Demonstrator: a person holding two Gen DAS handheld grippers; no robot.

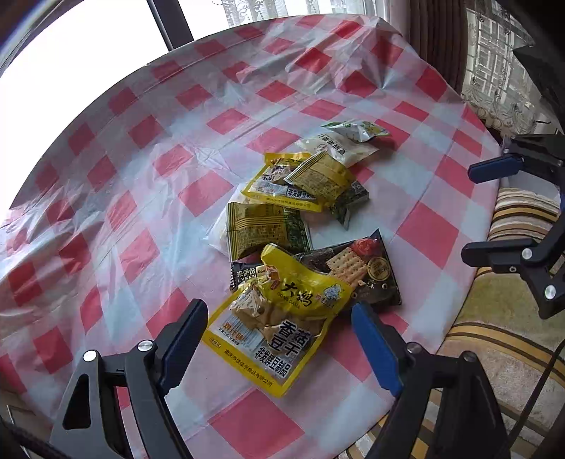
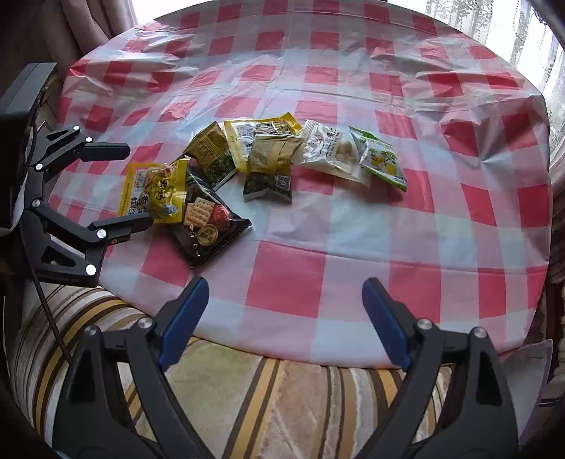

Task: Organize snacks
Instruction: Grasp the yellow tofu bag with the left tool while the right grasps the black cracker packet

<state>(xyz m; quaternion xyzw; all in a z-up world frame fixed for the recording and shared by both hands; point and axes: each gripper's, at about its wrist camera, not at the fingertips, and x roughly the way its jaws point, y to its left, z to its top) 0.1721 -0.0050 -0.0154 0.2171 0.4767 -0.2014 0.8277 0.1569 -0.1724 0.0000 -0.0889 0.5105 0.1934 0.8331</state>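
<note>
A round table (image 2: 353, 247) fills most of both views, draped in a thin plastic cloth (image 1: 148, 183) checked in red, pink and white. The cloth is creased and puckered, with a raised fold near the far edge and ripples along the left side in the left wrist view. Behind the table stand bright windows (image 1: 70, 63) with lace curtains (image 2: 459, 17) and a heavier brown drape (image 1: 434, 39). Below the near rim lies a striped cushion (image 2: 282, 395) in beige, brown and yellow.

The snacks (image 1: 282, 219) lie in a loose cluster near the middle of the table, nearer its front edge. A yellow packet (image 1: 272, 328) with large printed characters is the nearest, partly overlapping a black cracker packet (image 1: 360, 272). Further back lie more yellow and green packets (image 2: 268, 155), then a white bag (image 2: 332, 151) and a small green-and-white bag (image 2: 381, 159) at the end of the row.

The left gripper (image 1: 279, 342) hangs over the yellow packet with its blue-padded fingers spread wide on either side of it, not pressing it. The right gripper (image 2: 286, 321) is also spread wide with nothing between its fingers, over the table's near edge, well apart from the snacks.
</note>
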